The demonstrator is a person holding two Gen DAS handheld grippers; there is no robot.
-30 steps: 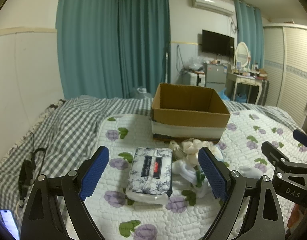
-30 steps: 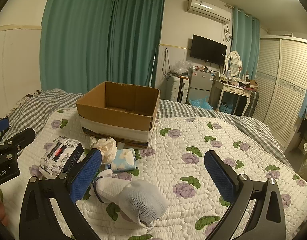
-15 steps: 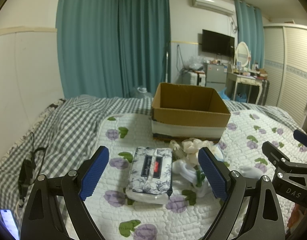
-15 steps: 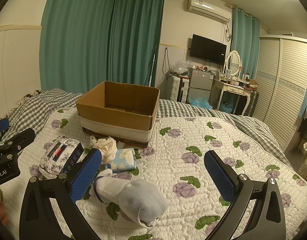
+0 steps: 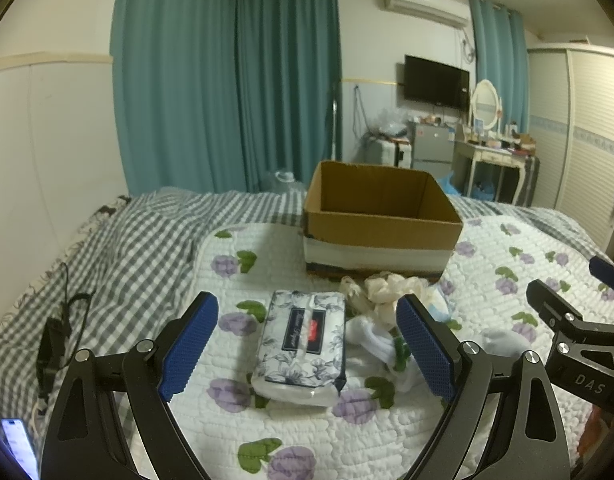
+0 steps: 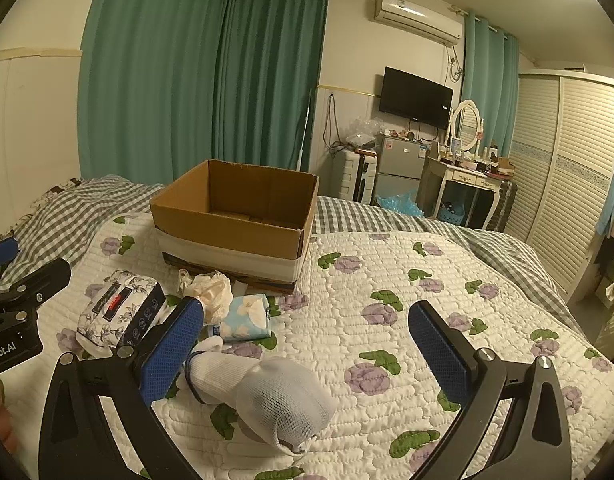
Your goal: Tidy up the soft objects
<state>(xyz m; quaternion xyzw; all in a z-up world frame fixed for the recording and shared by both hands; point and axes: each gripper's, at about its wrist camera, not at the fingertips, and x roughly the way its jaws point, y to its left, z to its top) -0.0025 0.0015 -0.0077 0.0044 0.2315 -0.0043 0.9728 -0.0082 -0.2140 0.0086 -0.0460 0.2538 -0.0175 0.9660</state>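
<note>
Nothing is packed yet: both claws, left (image 5: 307, 344) and right (image 6: 307, 354), hover spread and empty. Next, the left claw should descend around the tissue pack (image 5: 303, 340), bound for the cardboard box (image 5: 381, 226).

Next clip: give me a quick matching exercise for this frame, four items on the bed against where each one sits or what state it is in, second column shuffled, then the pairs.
Column one:
1. cardboard box
2. tissue pack
3. white sock
4. blue flowered pack

Column two:
A. lying between the open left tongs, in the left wrist view
B. open on top, nothing visible inside
C. nearest item in front of the right tongs, by their left finger
D. on the quilt just in front of the box, beside a cream bundle

Pairs: 1-B, 2-A, 3-C, 4-D
</note>
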